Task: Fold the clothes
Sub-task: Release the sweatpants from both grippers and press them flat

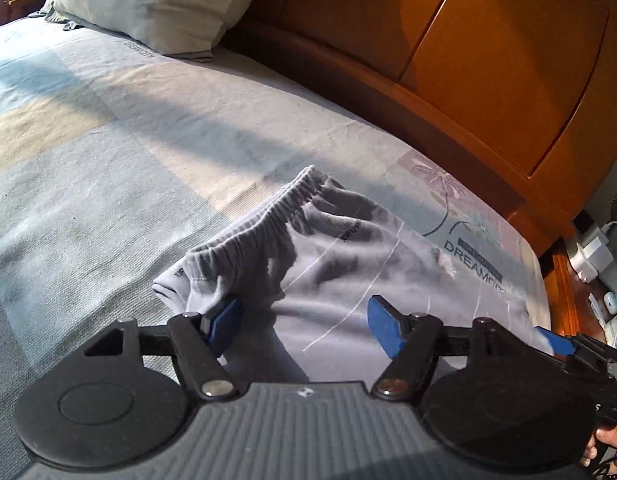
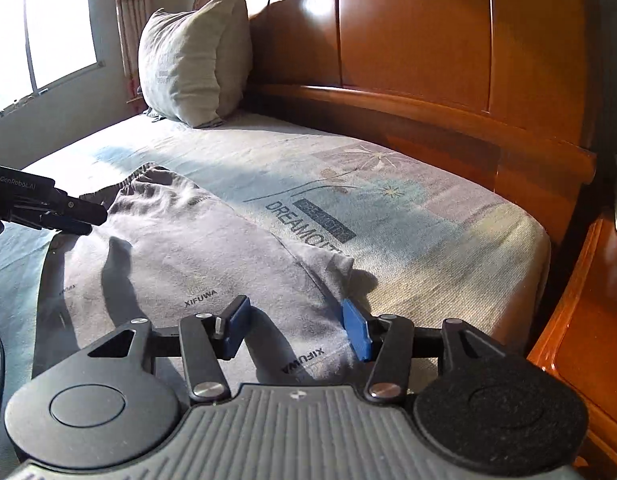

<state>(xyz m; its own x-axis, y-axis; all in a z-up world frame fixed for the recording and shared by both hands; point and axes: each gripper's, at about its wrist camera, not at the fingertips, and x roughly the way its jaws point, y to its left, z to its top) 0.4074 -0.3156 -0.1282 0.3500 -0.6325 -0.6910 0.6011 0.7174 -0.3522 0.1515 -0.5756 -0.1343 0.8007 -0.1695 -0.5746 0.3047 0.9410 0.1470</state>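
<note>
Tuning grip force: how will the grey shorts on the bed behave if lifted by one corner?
The grey shorts will probably droop: the cloth already lies in soft wrinkles on the bed. They look thin, so likely light. The gathered waistband seems thicker and may give firmer purchase than the flat cloth.

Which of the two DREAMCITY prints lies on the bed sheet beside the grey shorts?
The large dark DREAMCITY print on the sheet, touching the grey shorts; the other print sits on the upright pillow.
</note>
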